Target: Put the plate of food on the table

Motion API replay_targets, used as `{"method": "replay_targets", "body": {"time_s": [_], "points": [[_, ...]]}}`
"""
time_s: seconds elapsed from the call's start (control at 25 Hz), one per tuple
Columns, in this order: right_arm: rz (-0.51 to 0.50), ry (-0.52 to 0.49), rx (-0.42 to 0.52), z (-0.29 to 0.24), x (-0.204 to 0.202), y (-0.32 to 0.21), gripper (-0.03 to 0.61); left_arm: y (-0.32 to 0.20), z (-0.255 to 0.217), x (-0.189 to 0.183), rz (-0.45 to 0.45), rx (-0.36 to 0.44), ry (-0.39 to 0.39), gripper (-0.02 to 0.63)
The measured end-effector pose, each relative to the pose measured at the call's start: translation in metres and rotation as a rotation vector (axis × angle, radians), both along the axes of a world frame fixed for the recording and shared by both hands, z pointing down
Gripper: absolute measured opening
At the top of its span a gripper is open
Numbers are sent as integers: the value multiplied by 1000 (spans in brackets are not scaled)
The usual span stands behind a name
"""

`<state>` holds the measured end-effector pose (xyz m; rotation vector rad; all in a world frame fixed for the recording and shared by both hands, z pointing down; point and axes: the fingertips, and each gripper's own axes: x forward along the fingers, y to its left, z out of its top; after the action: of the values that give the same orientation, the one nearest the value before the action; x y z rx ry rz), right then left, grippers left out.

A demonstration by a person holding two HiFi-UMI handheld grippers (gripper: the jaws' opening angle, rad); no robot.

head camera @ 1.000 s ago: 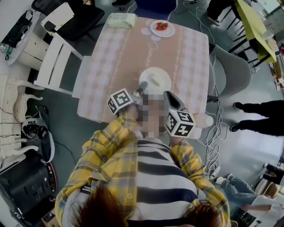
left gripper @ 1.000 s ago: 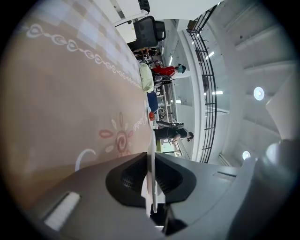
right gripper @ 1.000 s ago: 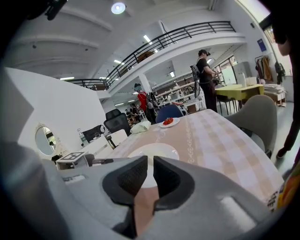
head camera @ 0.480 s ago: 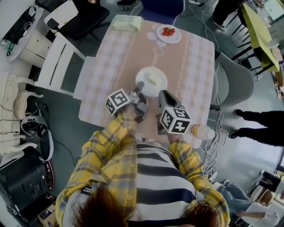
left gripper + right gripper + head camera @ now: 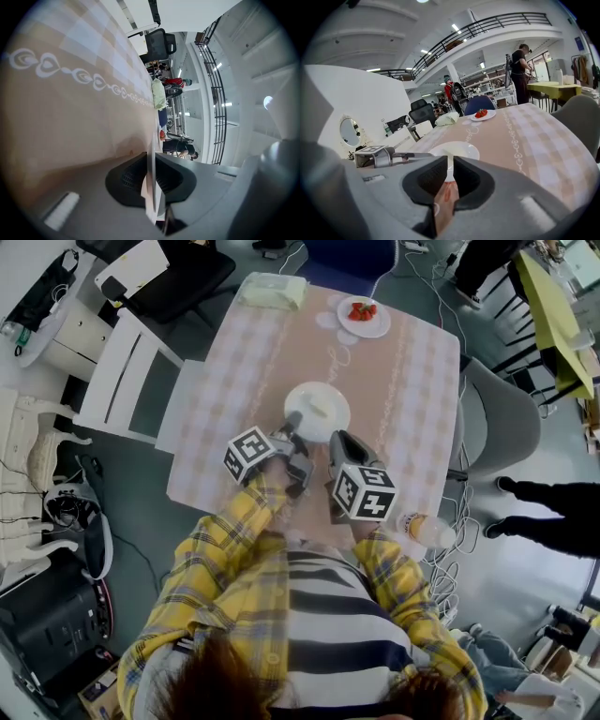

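Observation:
A white plate (image 5: 317, 412) with a pale piece of food (image 5: 324, 410) lies low over the middle of the checked tablecloth (image 5: 234, 399); I cannot tell whether it touches. My left gripper (image 5: 293, 421) is shut on its near left rim, and that rim shows as a thin white edge (image 5: 153, 187) between the left gripper's (image 5: 151, 176) jaws. My right gripper (image 5: 335, 439) is shut on the near right rim. In the right gripper view the plate (image 5: 457, 150) spreads beyond my right gripper (image 5: 450, 176), with the left gripper's marker cube (image 5: 370, 152) beside it.
A small plate of strawberries (image 5: 364, 315) and a folded pale green cloth (image 5: 272, 289) sit at the table's far end. A white chair (image 5: 131, 371) stands left, a grey chair (image 5: 502, 418) right. A bottle (image 5: 427, 529) is by the near right corner. A person's legs (image 5: 553, 512) are at right.
Both grippers have carried the plate a little farther over the table and lower. Their hold on the rim has not changed.

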<state>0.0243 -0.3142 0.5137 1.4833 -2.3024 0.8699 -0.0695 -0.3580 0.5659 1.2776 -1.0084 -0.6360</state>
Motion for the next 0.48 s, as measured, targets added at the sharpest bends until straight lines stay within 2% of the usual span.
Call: {"method": "replay_targets", "body": {"time_s": [0.2, 0.48], "points": [[-8, 4, -8, 5, -2, -4, 35, -2, 6, -4, -24, -30, -12, 29], [-11, 6, -15, 9, -3, -6, 35, -16, 3, -2, -40, -30, 2, 29]]}}
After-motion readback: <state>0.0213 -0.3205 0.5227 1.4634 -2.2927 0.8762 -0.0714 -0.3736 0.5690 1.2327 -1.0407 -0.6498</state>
